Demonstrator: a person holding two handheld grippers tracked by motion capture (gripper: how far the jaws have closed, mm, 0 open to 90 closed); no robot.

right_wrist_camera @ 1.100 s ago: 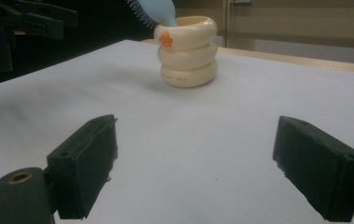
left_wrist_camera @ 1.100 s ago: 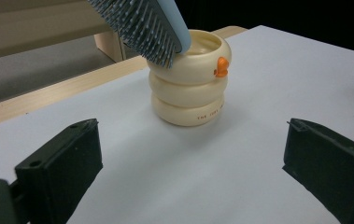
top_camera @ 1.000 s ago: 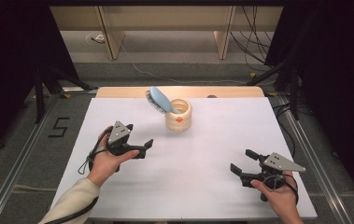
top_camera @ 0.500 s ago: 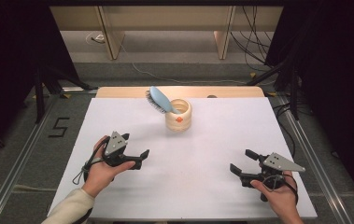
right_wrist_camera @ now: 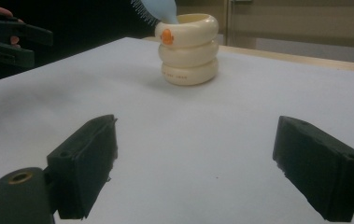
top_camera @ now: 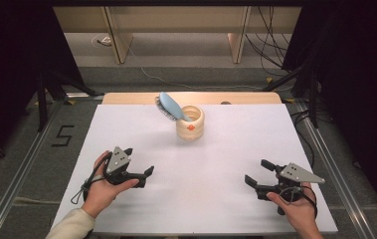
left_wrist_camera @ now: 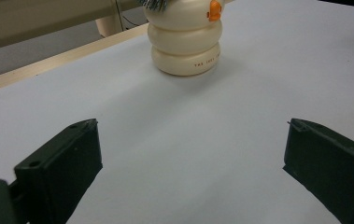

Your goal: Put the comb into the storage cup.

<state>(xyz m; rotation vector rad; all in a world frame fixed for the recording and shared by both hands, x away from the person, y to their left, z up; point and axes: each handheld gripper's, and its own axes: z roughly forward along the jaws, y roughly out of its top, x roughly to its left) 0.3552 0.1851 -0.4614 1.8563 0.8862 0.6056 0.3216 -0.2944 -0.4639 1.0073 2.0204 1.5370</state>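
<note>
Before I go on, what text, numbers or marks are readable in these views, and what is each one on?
"5": black numeral on the grey floor left of the table, in the high view.
Small dark print along the bottom ring of the cream holder: too small and blurred to read in either gripper view.
Orange mark on the holder's top ring: a plain patch, no lettering visible.

The hairbrush [left_wrist_camera: 154,4] is cut off by the top edge in both gripper views; its handle is hidden inside the cream holder [top_camera: 190,123].
</note>
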